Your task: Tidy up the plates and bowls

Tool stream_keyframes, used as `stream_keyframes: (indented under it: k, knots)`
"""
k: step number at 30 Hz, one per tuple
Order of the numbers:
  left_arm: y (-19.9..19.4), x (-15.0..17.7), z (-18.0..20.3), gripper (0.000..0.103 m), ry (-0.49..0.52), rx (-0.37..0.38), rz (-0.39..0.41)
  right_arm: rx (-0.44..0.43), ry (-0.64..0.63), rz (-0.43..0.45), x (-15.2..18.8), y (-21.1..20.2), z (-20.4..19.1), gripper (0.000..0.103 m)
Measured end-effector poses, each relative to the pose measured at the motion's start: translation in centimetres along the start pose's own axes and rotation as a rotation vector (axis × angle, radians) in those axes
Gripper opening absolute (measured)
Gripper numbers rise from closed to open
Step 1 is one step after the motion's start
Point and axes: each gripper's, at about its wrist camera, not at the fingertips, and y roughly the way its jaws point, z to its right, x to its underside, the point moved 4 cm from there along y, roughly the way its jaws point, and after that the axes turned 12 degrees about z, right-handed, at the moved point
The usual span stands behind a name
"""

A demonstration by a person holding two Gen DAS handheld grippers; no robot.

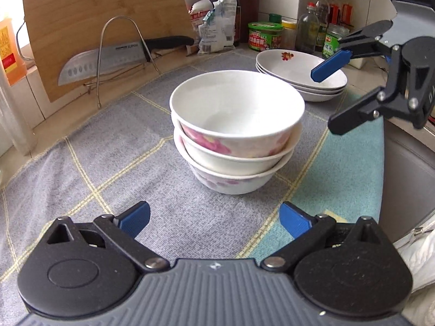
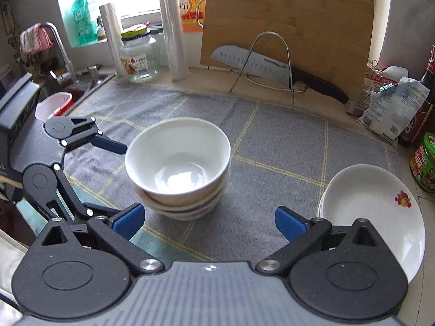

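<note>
Both the left gripper (image 1: 214, 221) and the right gripper (image 2: 209, 221) stand wide apart and empty, the stack of white floral ceramic bowls (image 1: 236, 133) dead ahead of the left, the stack of shallow white plates (image 2: 378, 203) just right of the right one's fingers, likely nearer that hand.

A grey checked cloth (image 1: 81, 163) covers the counter, bearing stacked bowls (image 1: 236, 130) and stacked plates (image 1: 299, 73)
</note>
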Motion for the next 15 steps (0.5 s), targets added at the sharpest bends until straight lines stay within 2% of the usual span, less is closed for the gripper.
stream_keyframes:
  k: [5, 8, 15]
  knots:
    - [1.9, 0.1, 0.4, 0.101, 0.017, 0.006, -0.031, 0.002, -0.083, -0.054, 2.4, 3.2, -0.5, 0.103]
    - [2.9, 0.4, 0.5, 0.101, 0.017, 0.007, -0.066, -0.004, -0.095, -0.070, 3.1, 4.8, -0.3, 0.103]
    - [3.7, -0.1, 0.3, 0.102, 0.008, 0.011, -0.083, -0.046, -0.096, -0.086, 3.9, 6.7, 0.6, 0.103]
